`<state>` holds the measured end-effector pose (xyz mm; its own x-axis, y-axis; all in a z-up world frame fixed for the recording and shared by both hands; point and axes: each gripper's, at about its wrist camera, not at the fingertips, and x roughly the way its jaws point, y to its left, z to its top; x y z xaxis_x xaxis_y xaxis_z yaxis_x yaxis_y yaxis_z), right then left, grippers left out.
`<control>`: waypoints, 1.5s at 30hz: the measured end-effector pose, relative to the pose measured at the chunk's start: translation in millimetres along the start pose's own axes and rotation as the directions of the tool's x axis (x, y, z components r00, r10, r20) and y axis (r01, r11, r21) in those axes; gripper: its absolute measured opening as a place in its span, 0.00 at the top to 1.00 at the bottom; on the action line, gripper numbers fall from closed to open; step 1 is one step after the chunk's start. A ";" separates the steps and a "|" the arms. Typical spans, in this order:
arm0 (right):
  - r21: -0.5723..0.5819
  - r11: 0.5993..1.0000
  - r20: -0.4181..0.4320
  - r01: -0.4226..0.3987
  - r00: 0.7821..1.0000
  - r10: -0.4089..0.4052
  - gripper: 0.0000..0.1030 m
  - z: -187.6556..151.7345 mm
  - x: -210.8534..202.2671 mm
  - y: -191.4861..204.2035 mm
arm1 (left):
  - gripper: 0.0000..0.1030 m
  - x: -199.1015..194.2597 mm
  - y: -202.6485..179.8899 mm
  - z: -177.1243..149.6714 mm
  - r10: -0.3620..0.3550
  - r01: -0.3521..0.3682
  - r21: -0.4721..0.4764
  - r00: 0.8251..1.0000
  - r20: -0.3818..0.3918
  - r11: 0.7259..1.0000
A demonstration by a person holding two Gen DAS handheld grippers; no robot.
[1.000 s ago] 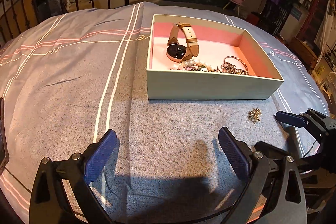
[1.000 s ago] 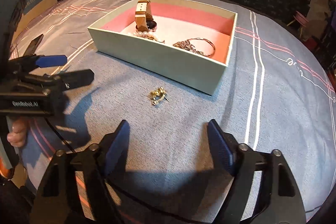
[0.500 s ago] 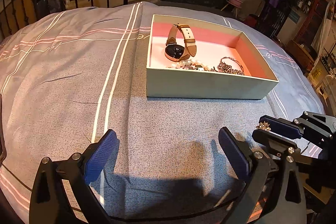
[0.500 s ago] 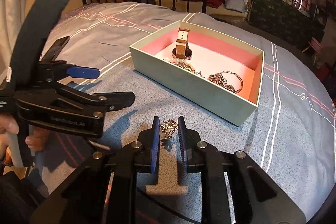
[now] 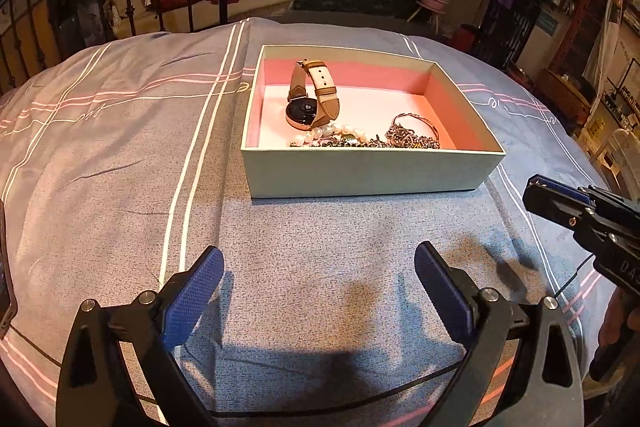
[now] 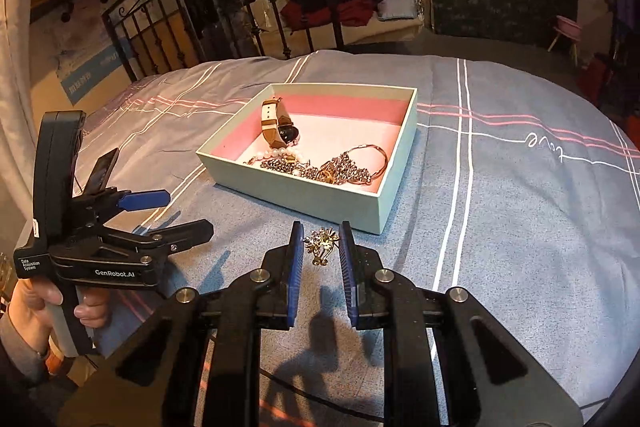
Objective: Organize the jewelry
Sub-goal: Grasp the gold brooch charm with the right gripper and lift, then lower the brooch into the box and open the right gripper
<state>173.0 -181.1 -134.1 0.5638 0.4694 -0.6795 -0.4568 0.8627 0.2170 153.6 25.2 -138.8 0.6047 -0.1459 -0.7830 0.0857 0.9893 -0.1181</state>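
Note:
A pale green box (image 5: 368, 175) with a pink lining stands on the grey bedspread; it also shows in the right wrist view (image 6: 304, 193). Inside lie a tan-strap watch (image 5: 310, 103), a pearl strand (image 5: 332, 135) and tangled chains (image 5: 412, 137). My right gripper (image 6: 321, 247) is shut on a small gold brooch (image 6: 320, 245), lifted above the spread just before the box's near wall. It shows at the right edge of the left wrist view (image 5: 560, 205). My left gripper (image 5: 318, 279) is open and empty, low over the spread in front of the box.
The striped bedspread (image 5: 120, 167) covers the whole surface. An iron bed rail (image 6: 224, 23) and piled clothes (image 6: 352, 3) stand beyond the far edge. The left gripper's body (image 6: 100, 247) sits left of the right gripper.
My right gripper shut on the brooch on the spread, then lifted it up and away from the cloth. The left gripper stayed open and nearly still.

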 end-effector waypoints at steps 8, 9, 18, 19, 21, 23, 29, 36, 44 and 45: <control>-0.079 0.996 -0.104 0.031 0.994 -0.039 0.82 -15.6 29.3 25.5 | 0.33 5.9 -24.1 3.3 -0.038 0.040 0.088 0.999 -0.014 0.995; -0.094 0.995 -0.113 0.040 0.992 -0.050 0.82 -17.7 32.7 29.5 | 0.52 7.4 -27.4 4.5 -0.048 0.050 0.104 0.999 -0.018 0.993; -0.144 0.989 -0.141 0.026 0.989 -0.047 0.82 -22.9 44.1 49.1 | 0.95 23.4 -34.6 8.6 -0.053 0.059 0.100 0.997 -0.062 0.993; -0.147 0.989 -0.143 0.027 0.989 -0.048 0.82 -22.5 44.3 49.9 | 0.95 23.6 -34.6 8.4 -0.057 0.063 0.101 0.996 -0.064 0.993; -0.148 0.989 -0.141 0.025 0.989 -0.046 0.82 -21.7 44.6 50.9 | 0.95 23.7 -34.6 7.8 -0.044 0.050 0.107 0.997 -0.063 0.993; -0.144 0.989 -0.131 0.028 0.990 -0.047 0.82 -19.8 43.3 50.8 | 0.95 23.4 -33.6 7.4 -0.035 0.042 0.108 0.997 -0.065 0.993; -0.148 0.988 -0.064 0.032 0.997 -0.041 0.82 -3.7 26.2 55.5 | 0.95 8.4 -34.5 17.8 -0.013 0.019 0.121 0.999 -0.047 0.993; -0.151 0.985 0.076 0.076 0.995 -0.066 0.82 57.2 8.7 53.2 | 0.95 -13.8 -38.7 71.4 0.052 -0.059 0.172 0.998 0.047 0.983; -0.112 0.986 0.062 0.125 0.991 -0.118 0.82 96.2 31.3 38.2 | 0.95 -0.7 -25.6 121.0 0.054 -0.055 0.100 0.998 0.019 0.993; -0.118 0.984 0.052 0.131 0.991 -0.126 0.82 97.5 36.4 37.7 | 0.95 2.2 -24.3 124.3 0.049 -0.050 0.094 0.999 0.015 0.994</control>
<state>243.4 -113.2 -82.3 0.6521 0.3662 -0.6638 -0.4568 0.8886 0.0415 251.2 1.4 -61.8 0.6197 -0.0975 -0.7788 0.1294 0.9914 -0.0211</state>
